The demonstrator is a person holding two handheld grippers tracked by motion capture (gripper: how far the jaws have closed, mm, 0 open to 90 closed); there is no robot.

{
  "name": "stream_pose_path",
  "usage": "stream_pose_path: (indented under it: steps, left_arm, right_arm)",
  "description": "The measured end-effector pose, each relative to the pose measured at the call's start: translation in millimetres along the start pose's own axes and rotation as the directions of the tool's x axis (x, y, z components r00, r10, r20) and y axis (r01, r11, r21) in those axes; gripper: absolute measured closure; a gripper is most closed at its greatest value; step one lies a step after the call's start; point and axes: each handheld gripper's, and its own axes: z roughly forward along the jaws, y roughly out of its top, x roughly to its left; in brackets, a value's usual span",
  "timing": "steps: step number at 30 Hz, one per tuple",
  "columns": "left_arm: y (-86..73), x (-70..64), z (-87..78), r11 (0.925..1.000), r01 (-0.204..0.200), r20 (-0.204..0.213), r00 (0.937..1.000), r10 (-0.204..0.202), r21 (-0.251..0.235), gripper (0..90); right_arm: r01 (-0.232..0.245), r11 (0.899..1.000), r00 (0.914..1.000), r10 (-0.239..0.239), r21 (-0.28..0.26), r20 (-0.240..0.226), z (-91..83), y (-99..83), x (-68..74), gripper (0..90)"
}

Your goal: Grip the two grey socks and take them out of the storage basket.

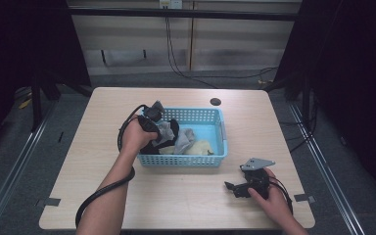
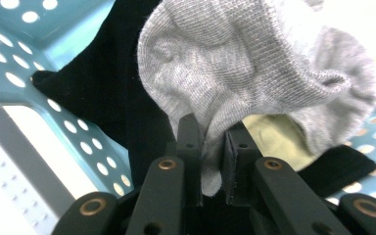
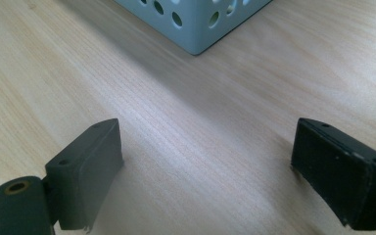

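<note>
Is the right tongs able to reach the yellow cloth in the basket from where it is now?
Probably yes. The right tongs rest open on the table just outside the blue basket, the basket is open on top, and the yellow cloth lies uncovered at its near right side, away from the left tongs.

No readable text, label, brand, number or sign anywhere: none on the blue basket (image 1: 219,131), the grey sock (image 2: 254,73), the wooden table (image 1: 186,196) or the black jaws. Small pale plate on the far wall (image 1: 170,4), too small and blurred to read.
</note>
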Motion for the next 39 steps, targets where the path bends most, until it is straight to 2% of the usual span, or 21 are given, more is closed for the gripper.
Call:
stream_pose_path:
  steps: [9, 13, 18, 22, 28, 39]
  left_arm:
    - [3.6, 2.8, -22.0, 0.9999, -0.012, 0.003, 0.9999, 0.012, -0.003, 79.9]
    - [3.8, 2.5, -29.1, 1.0, 0.004, 0.012, 0.9999, -0.004, -0.005, 79.9]
    - [6.3, 0.9, -39.0, 1.0, -0.004, 0.018, 0.9998, 0.005, -0.004, 79.9]
    - [7.4, 2.0, -48.3, 0.9999, -0.011, 0.008, 0.9999, 0.011, -0.003, 79.9]
    - [5.5, 7.3, -61.2, 0.9997, 0.015, 0.005, 0.9999, -0.014, -0.018, 79.9]
    - [0.3, 17.6, -78.0, 0.9995, 0.026, -0.024, 0.9994, -0.026, -0.02, 79.9]
  right_arm:
    - [-0.003, 1.0, 1.0, 0.003, -0.002, 0.0, 0.1, 0.0, 0.2, 11.0]
    - [0.0, 1.0, 1.0, 0.0, -0.004, 0.001, 0.2, 0.0, 0.0, 11.0]
    - [-0.001, 1.0, 1.0, 0.001, -0.003, 0.001, 0.2, 0.1, 0.0, 11.0]
    - [0.001, 1.0, 1.0, -0.001, -0.004, 0.001, 0.3, 0.1, -0.1, 11.0]
    - [0.001, 1.0, 1.0, -0.001, -0.004, 0.001, 0.3, 0.0, -0.1, 11.0]
    - [-0.001, 1.0, 1.0, 0.001, -0.003, 0.001, 0.1, 0.2, 0.0, 11.0]
